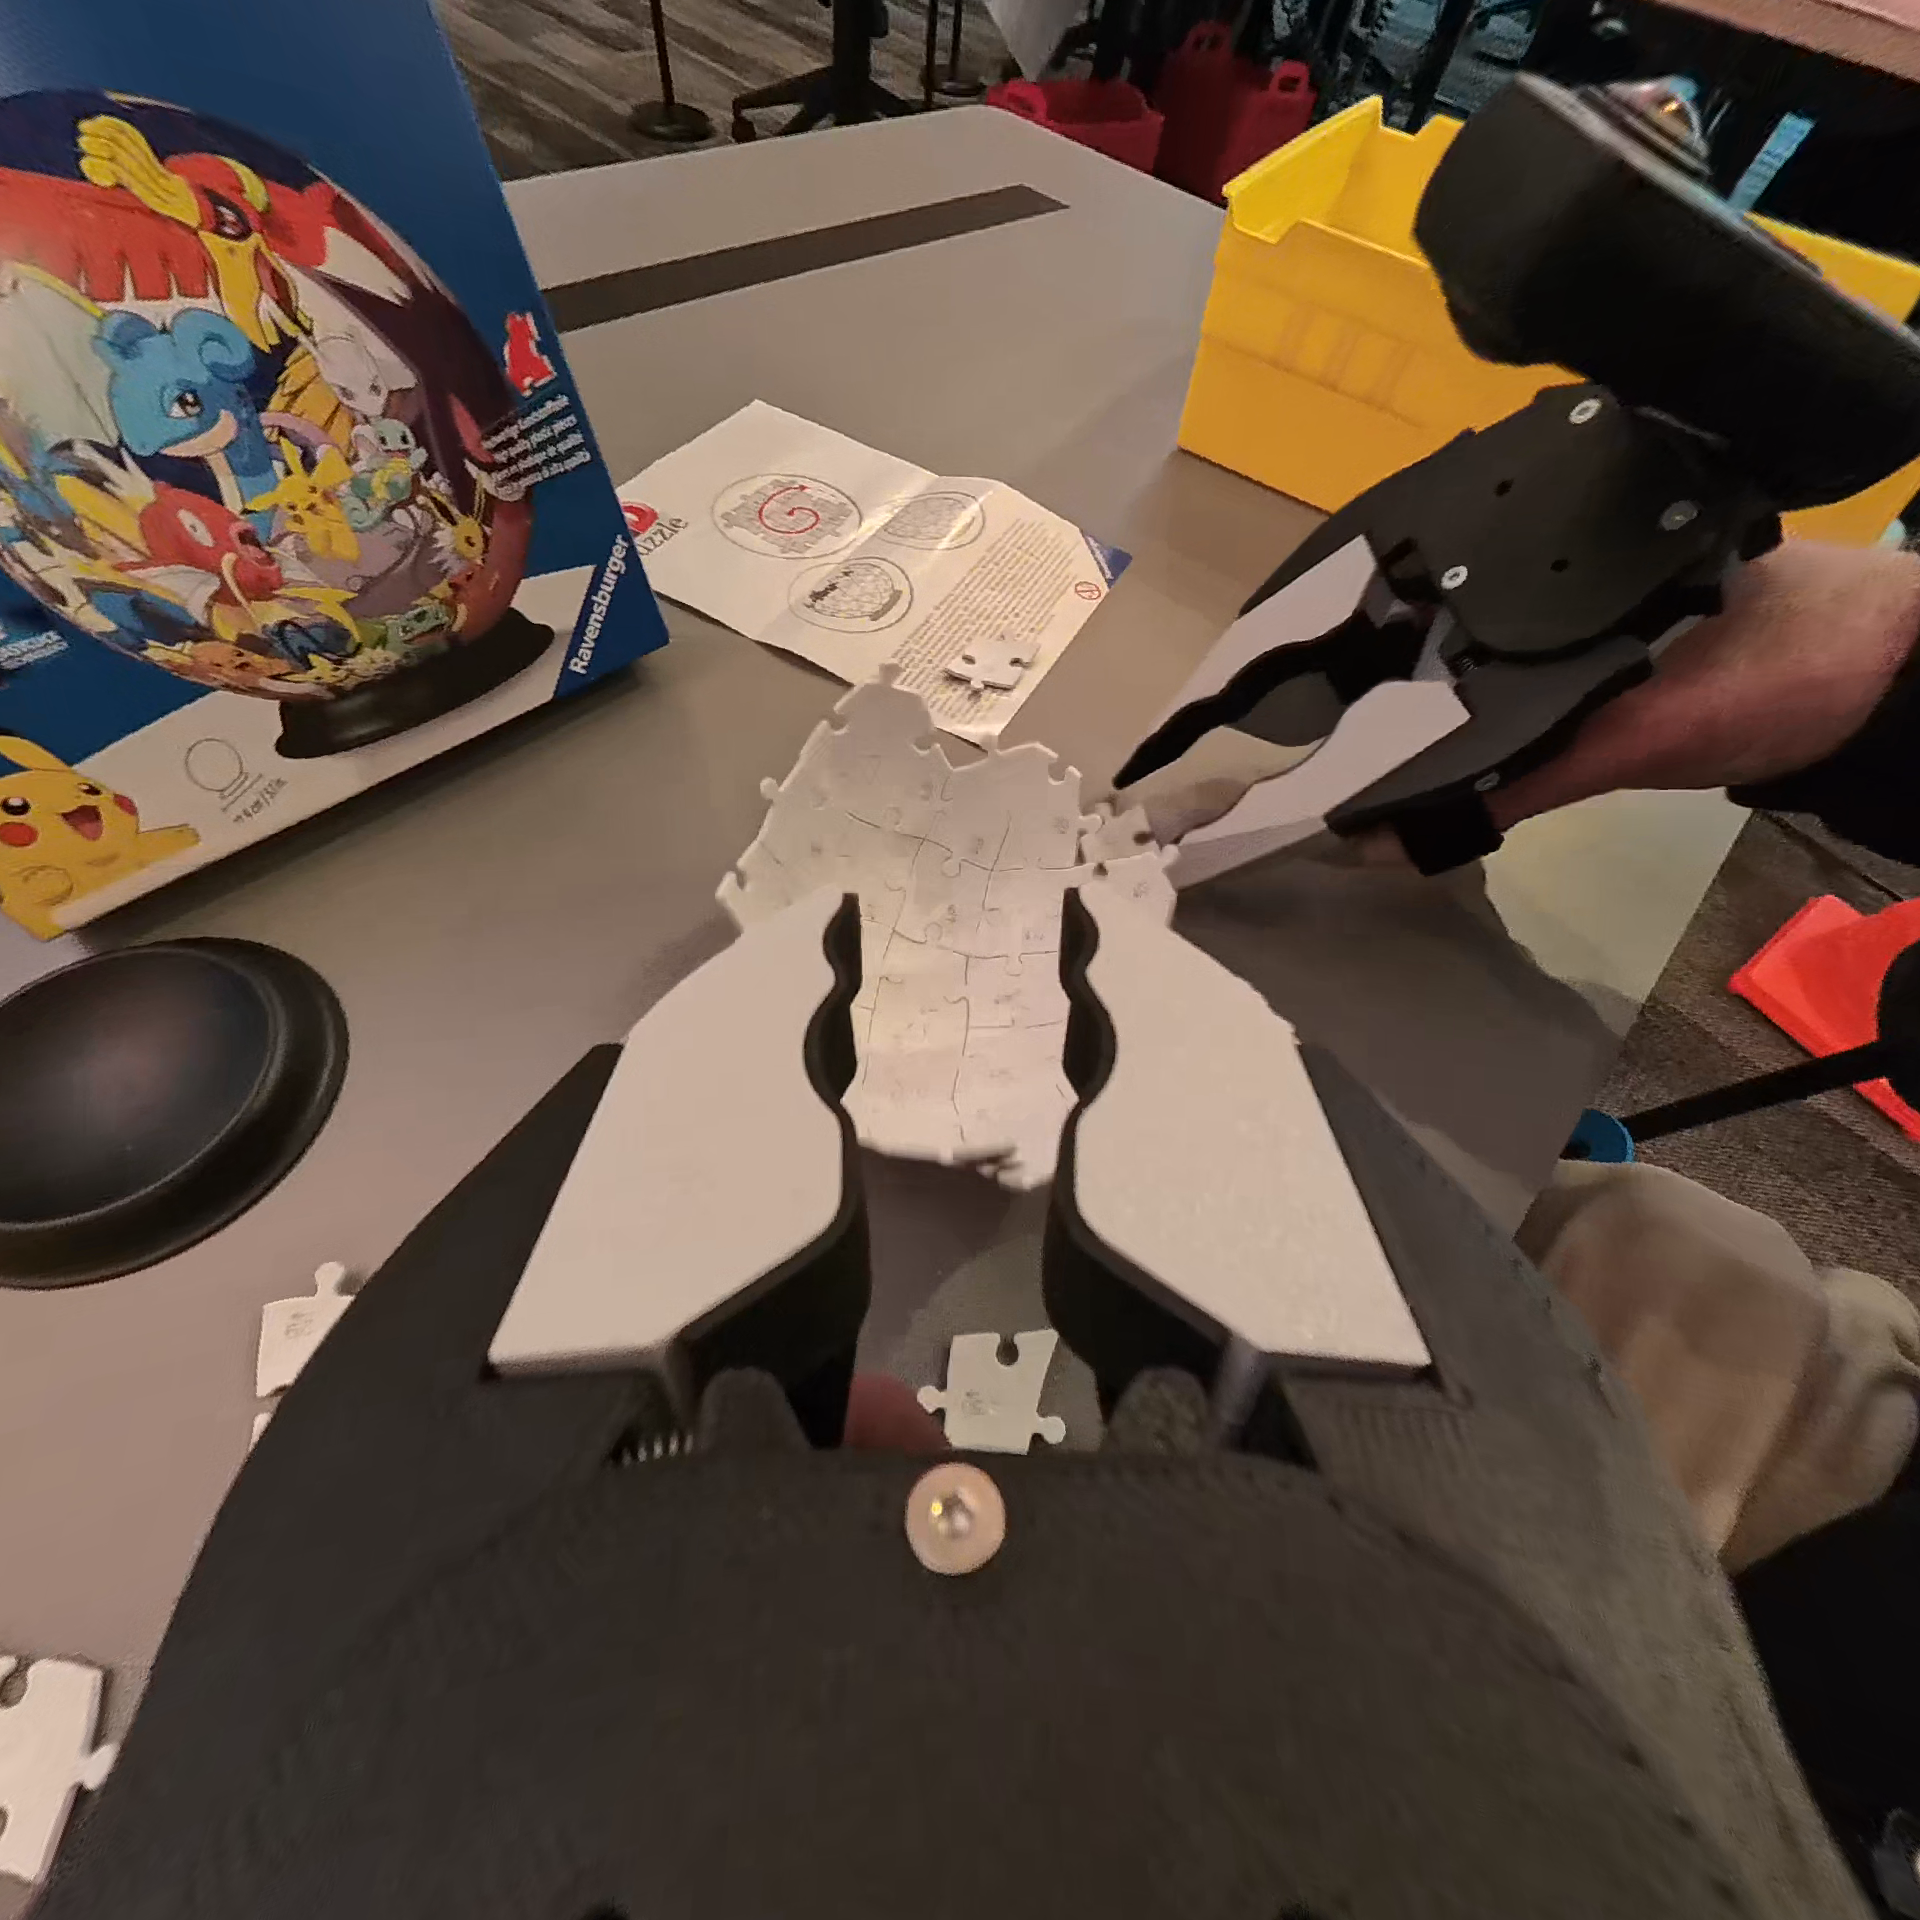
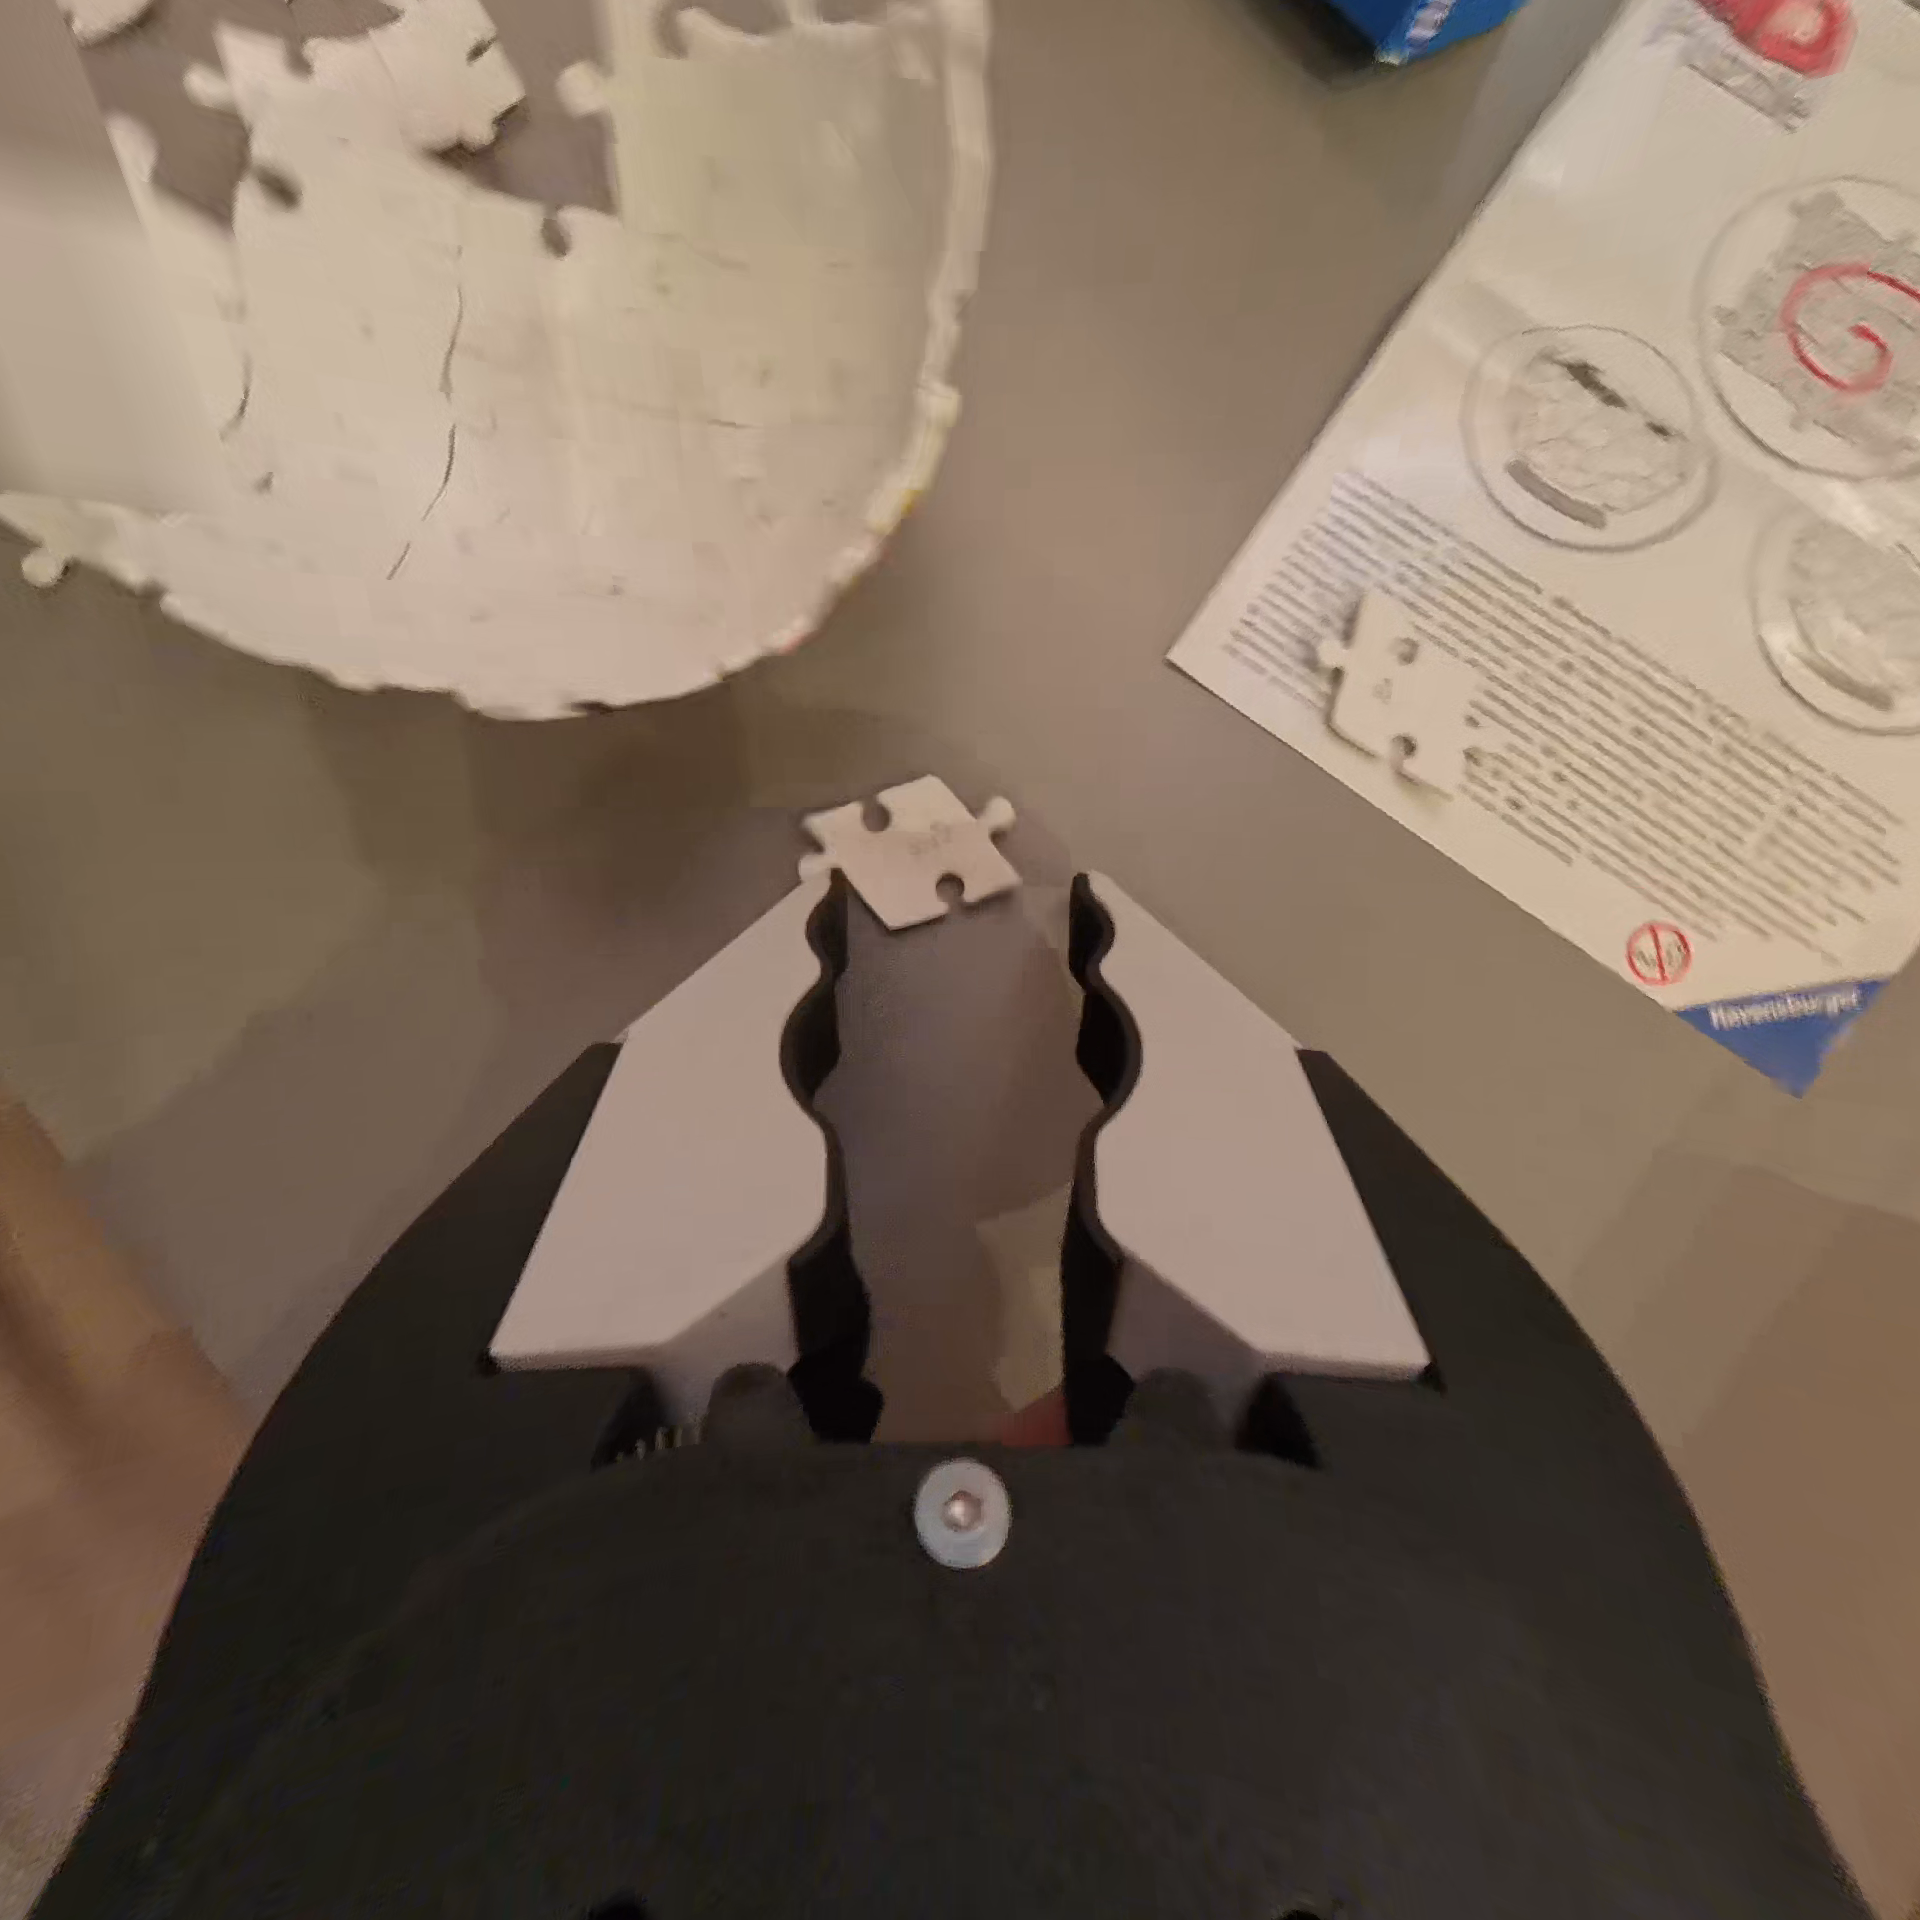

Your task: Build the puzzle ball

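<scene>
The partly built puzzle ball point(image 1: 935, 831) is a white curved shell of joined pieces on the grey table point(image 1: 468, 935). My left gripper point(image 1: 961, 904) is open over its near part. The shell shows through the gap between the fingers and spreads wider beyond the tips. In the right wrist view the shell point(image 2: 582, 416) is blurred at the upper left. My right gripper point(image 2: 956, 883) is open. A loose white puzzle piece point(image 2: 909, 857) lies at its left fingertip, apart from the right one. The left wrist view shows the right gripper point(image 1: 1148, 831) with that piece point(image 1: 1117, 831) beside the shell's right rim.
The puzzle box point(image 1: 312, 416) and a black round stand point(image 1: 135, 1101) are at the left. An instruction sheet point(image 1: 883, 561) carries one loose piece point(image 1: 992, 665). A yellow bin point(image 1: 1351, 343) stands at the back right. More loose pieces point(image 1: 992, 1392) lie near me. Across from one pair of fingers to the other is roughly 15 cm.
</scene>
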